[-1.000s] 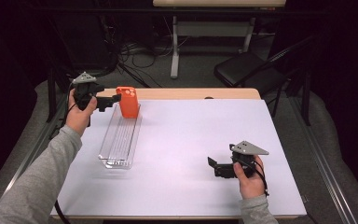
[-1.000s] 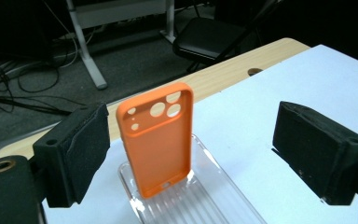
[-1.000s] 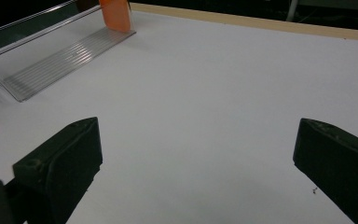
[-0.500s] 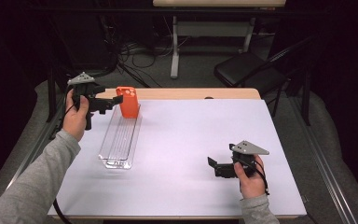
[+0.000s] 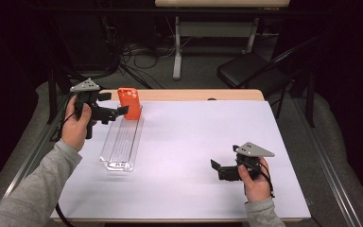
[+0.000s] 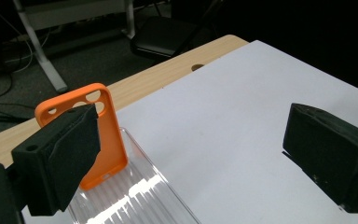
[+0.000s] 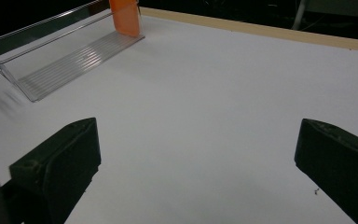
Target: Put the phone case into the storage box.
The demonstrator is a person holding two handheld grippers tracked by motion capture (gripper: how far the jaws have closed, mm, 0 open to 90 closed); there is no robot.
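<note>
Now your left claw (image 5: 116,105) stands wide, its jaws having just been opening, and nothing is pressed between them. You hold it above the worktop's far left corner, jaws pointing toward the orange phone case (image 5: 129,103). In the left gripper view one black pad (image 6: 58,161) sits just in front of the case (image 6: 103,135), overlapping its edge in the picture, while the other pad is well apart over bare white surface; whether the near pad touches the case I cannot tell.

That case stands upright at the far end of the clear plastic tray (image 5: 120,144), with its camera holes at the top. The tray lies lengthwise along the left side of the worktop (image 5: 194,142), running from the far edge toward you, and its ribbed floor shows no other thing.

Your right claw (image 5: 217,169) is low over the worktop near the right front corner, jaws wide and holding nothing. In the right gripper view, its two pads frame plain white surface, with the tray (image 7: 60,51) and the case (image 7: 125,17) well beyond them.
</note>
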